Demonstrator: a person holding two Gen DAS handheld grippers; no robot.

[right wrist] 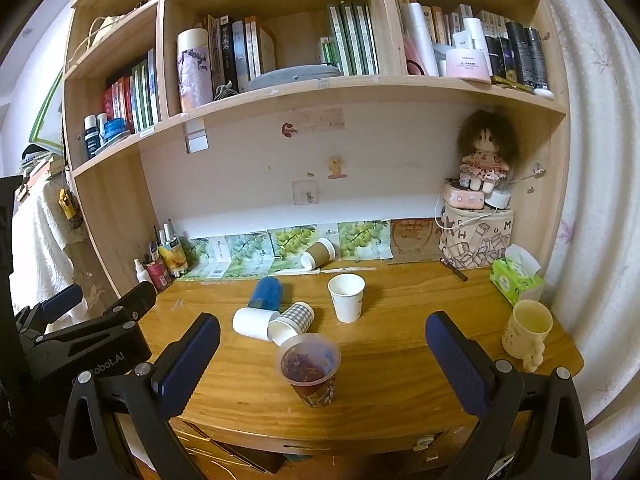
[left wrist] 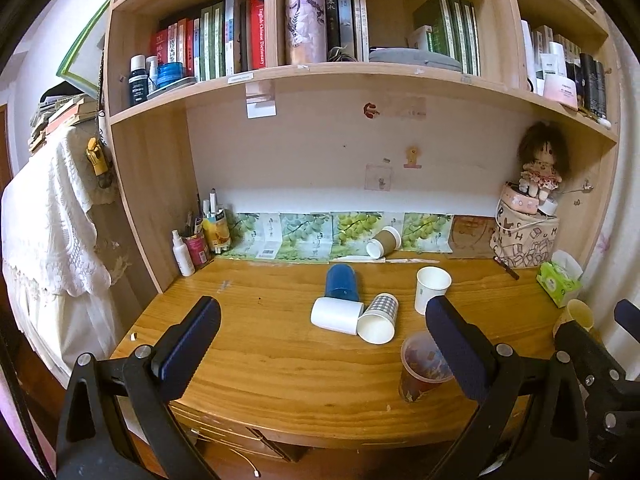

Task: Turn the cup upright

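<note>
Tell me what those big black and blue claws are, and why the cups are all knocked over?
Each claw is a grabbing tool that a person holds, one in each hand, with a small camera on it looking forward. One picture comes from the left tool, the other from the right tool. Both are open and hold nothing.

On the wooden desk, four cups lie on their sides: a blue cup, a white cup, a checked cup and a brown cup at the back. A white paper cup, a clear cup and a yellow mug stand upright. The job is to stand a cup up.
</note>
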